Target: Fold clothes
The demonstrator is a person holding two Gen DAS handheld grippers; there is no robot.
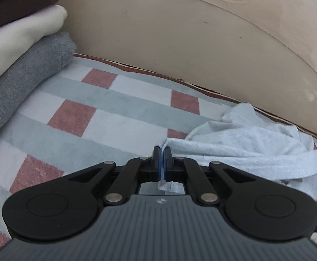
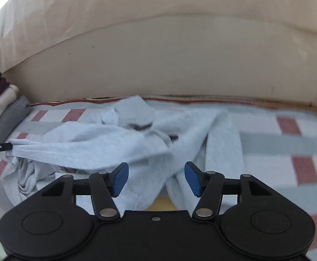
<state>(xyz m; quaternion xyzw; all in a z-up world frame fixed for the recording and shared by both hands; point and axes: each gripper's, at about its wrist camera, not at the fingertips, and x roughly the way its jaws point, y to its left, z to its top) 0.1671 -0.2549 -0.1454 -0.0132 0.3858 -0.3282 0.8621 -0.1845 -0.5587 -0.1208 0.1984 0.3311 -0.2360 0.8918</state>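
A crumpled light blue garment lies on a checked blanket; it also shows at the right of the left wrist view. My left gripper is shut on an edge of the garment, with cloth pinched between its blue pads. Its fingertips show at the far left of the right wrist view, pulling the cloth taut. My right gripper is open and empty, just above the garment's near folds.
A stack of folded clothes in grey, cream and dark fabric sits at the left; it also shows in the right wrist view. A beige cushioned backrest runs along the blanket's far edge.
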